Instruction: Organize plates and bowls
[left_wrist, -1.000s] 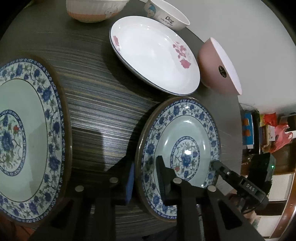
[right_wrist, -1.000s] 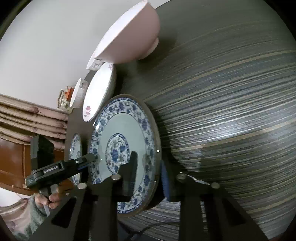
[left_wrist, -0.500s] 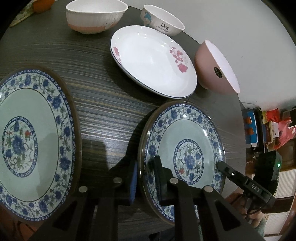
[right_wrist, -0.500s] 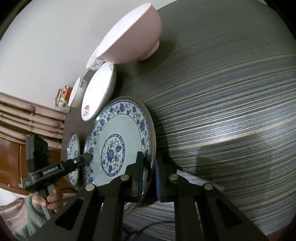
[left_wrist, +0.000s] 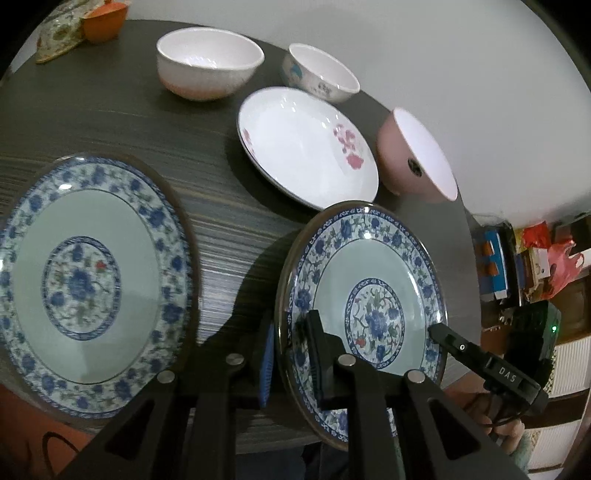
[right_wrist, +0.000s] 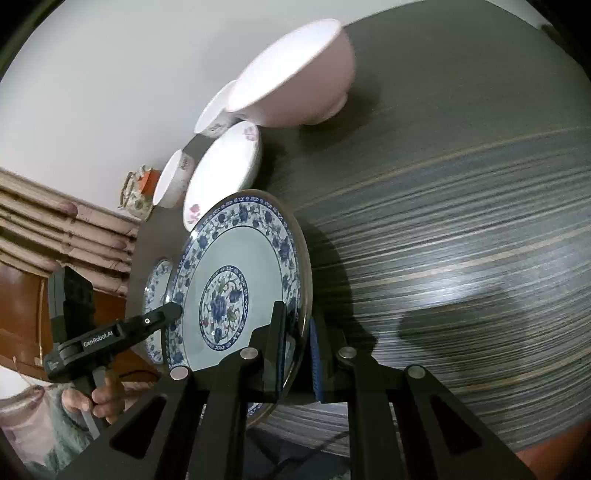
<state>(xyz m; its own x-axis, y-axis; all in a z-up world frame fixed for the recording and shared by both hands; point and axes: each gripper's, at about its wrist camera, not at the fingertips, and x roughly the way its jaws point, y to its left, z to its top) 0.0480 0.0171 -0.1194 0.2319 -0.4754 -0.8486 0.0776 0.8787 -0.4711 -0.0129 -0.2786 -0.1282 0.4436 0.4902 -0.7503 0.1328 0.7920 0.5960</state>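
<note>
A blue-and-white floral plate (left_wrist: 369, 288) is held up off the dark striped table (left_wrist: 221, 229) by both grippers. My left gripper (left_wrist: 291, 347) is shut on its left rim; my right gripper (right_wrist: 295, 347) is shut on the opposite rim of the same plate (right_wrist: 236, 280). A second, matching blue-and-white plate (left_wrist: 85, 280) lies on the table to the left. A white plate with pink flowers (left_wrist: 303, 144), a pink bowl (left_wrist: 413, 158), a white-and-pink bowl (left_wrist: 207, 66) and a small white bowl (left_wrist: 321, 74) stand behind.
An orange cup (left_wrist: 103, 22) on patterned cloth sits at the far left corner. The table edge (left_wrist: 472, 258) runs close on the right, with cluttered shelves beyond. The right wrist view shows bare table (right_wrist: 461, 240) to the right of the plate.
Both grippers have closed on the plate's rim and raised it off the table. The camera views have risen, showing more of the bowls behind.
</note>
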